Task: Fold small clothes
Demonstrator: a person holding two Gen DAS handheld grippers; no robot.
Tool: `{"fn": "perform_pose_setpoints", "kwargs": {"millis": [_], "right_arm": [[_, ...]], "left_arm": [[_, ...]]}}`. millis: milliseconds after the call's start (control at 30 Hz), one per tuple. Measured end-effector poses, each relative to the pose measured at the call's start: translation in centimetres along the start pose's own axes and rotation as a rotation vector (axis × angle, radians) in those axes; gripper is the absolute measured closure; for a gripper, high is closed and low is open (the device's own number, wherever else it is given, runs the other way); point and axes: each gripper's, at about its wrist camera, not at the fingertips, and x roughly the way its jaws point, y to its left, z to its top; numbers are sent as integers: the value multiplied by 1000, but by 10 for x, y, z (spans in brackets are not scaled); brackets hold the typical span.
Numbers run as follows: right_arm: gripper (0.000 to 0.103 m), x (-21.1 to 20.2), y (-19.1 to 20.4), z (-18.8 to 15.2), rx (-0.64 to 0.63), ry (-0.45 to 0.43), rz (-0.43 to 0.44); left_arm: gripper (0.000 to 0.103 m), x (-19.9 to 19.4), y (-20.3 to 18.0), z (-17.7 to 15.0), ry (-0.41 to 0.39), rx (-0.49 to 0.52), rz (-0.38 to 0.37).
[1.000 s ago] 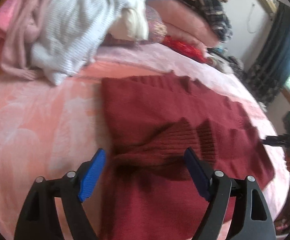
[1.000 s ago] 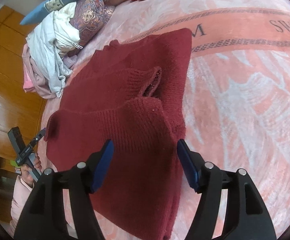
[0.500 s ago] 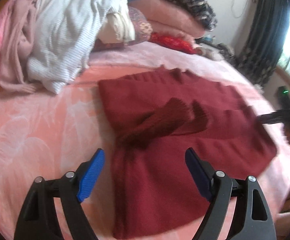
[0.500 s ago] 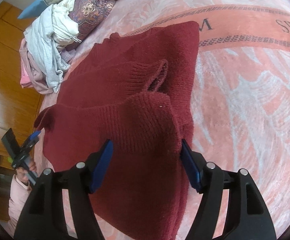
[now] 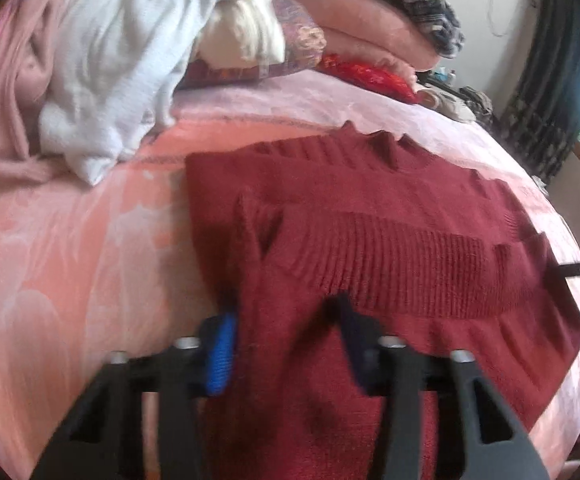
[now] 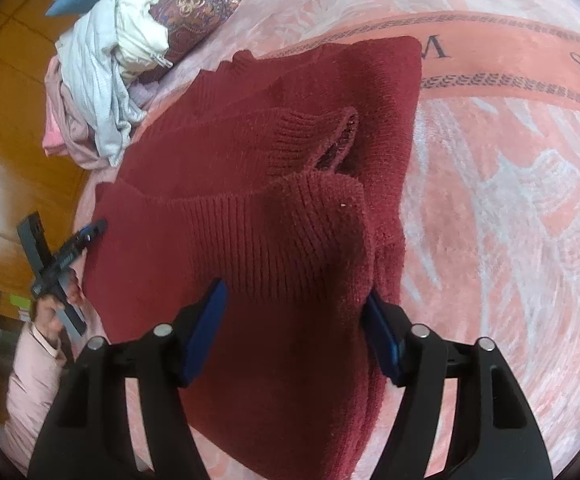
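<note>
Since half a second ago, both grippers have pushed forward onto the red sweater (image 5: pixel 369 208), and the left one has narrowed. That knit lies spread on the pink bed (image 5: pixel 70 248), its ribbed hem doubled back over the body and one sleeve cuff (image 6: pixel 329 136) lying open on top. The left gripper (image 5: pixel 286 332) has its fingers part closed round a raised fold at the sweater's near edge, with knit bunched between them; whether it truly pinches the fabric I cannot tell, as the view is blurred. The right gripper (image 6: pixel 293 320) is released, its fingers spread wide astride the folded ribbed hem. Behind the sweater sits a pile of pale clothes (image 5: pixel 122 56) beside a patterned pillow (image 6: pixel 194 4).
</note>
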Motion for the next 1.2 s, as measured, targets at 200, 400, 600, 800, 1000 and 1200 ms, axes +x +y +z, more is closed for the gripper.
{"fn": "perform_pose_setpoints", "kwargs": {"millis": [200, 400, 600, 800, 1000, 1200], "right_arm": [[96, -5, 14, -12, -123, 8, 39], [84, -4, 18, -11, -155, -5, -51], [53, 20, 14, -11, -126, 23, -103], [93, 4, 21, -15, -135, -17, -33], [93, -54, 43, -17, -197, -147, 41], [93, -92, 54, 27, -173, -277, -2]], "left_arm": [[89, -21, -2, -3, -51, -35, -75], [90, -44, -11, -11, -86, 10, -103], [85, -14, -7, -17, -25, -18, -69], [89, -4, -19, -17, -3, -16, -63], [90, -51, -20, -4, -156, -61, -103], [90, -72, -18, 38, -289, -104, -45]]}}
